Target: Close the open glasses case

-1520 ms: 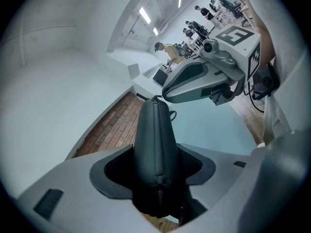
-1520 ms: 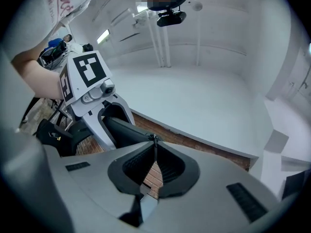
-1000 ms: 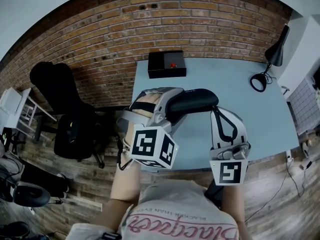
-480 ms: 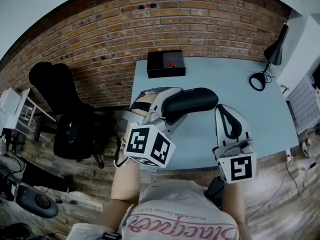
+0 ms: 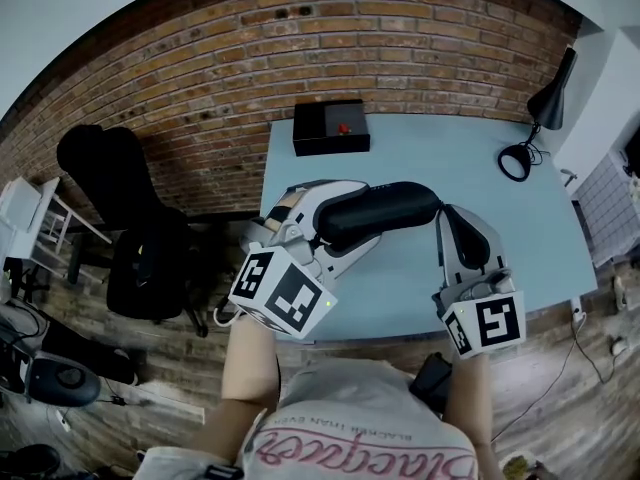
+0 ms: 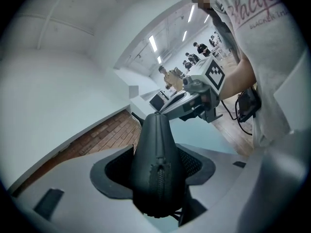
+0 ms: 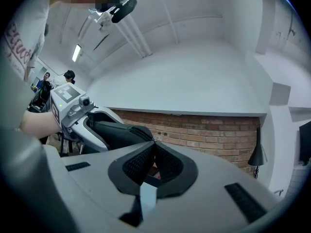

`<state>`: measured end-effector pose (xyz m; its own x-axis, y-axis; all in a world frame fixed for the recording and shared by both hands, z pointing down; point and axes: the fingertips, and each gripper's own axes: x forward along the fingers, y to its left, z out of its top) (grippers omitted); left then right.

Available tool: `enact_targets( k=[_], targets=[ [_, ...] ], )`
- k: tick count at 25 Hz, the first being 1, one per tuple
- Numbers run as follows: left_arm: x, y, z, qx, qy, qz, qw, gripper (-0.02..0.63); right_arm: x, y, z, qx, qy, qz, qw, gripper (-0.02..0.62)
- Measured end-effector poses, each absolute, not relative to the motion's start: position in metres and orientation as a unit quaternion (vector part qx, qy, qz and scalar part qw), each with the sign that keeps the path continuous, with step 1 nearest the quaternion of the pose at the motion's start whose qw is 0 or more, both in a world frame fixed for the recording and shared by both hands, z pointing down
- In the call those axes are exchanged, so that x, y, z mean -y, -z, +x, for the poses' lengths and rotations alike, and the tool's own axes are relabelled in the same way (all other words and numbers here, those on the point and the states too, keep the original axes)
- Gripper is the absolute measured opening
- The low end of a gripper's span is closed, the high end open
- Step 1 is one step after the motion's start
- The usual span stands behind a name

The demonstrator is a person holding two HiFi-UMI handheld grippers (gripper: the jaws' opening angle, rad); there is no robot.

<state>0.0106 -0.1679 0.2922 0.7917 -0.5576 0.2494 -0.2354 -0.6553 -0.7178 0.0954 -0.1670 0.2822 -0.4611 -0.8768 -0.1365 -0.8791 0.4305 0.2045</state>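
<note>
Between the jaws of the left gripper (image 5: 335, 220) sits the black glasses case (image 5: 385, 208). The two white fingers (image 5: 318, 190) press on its sides at one end, so this gripper clamps it, with the jaws standing wide because the case is thick. From this gripper the case reaches out sideways, a little above the light blue table (image 5: 430, 158) and over its near edge.

In the left gripper view the case (image 6: 156, 169) fills the gap of the left gripper (image 6: 155, 178). Its zipper seam faces the camera and runs away along the case towards the right gripper (image 6: 163, 111).

At the far end of the case the right gripper (image 5: 443, 211) has its jaws together. In the right gripper view the two dark pads (image 7: 138, 164) meet at one point (image 7: 154, 142), and this point touches the tip of the case (image 7: 121, 132). Whether a zipper pull is pinched there is too small to tell. The left gripper (image 7: 104, 130) shows just beyond the case in this view.

Well beyond both grippers, at the table's far corner, stands a black box (image 5: 331, 128). Far to the right of the right gripper is a black desk lamp (image 5: 545, 118).
</note>
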Motion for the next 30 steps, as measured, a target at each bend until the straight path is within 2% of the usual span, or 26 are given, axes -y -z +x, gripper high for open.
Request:
enact_targets(
  k=[6,14,17,24,30],
  targets=[
    [0.165,-0.289,0.013,-0.213,0.184,-0.912,0.297,0.27,0.162,-0.276,0.098,-0.86,-0.093,-0.499,0.058,0.018],
    [0.195,-0.302,0.015,-0.294,0.248,-0.865,0.322,0.272,0.146,-0.254,0.072,-0.895,-0.083,-0.424,0.111,0.018],
    [0.2,-0.303,0.016,-0.301,0.259,-0.858,0.326,0.272,0.143,-0.253,0.055,-0.908,-0.094,-0.398,0.094,0.02],
    [0.203,-0.318,0.025,-0.299,0.312,-0.831,0.349,0.272,0.148,-0.273,0.026,-0.911,-0.128,-0.393,0.002,0.019],
    [0.2,-0.333,0.028,-0.278,0.331,-0.832,0.347,0.272,0.144,-0.275,0.011,-0.92,-0.137,-0.368,-0.014,0.02]
  ],
)
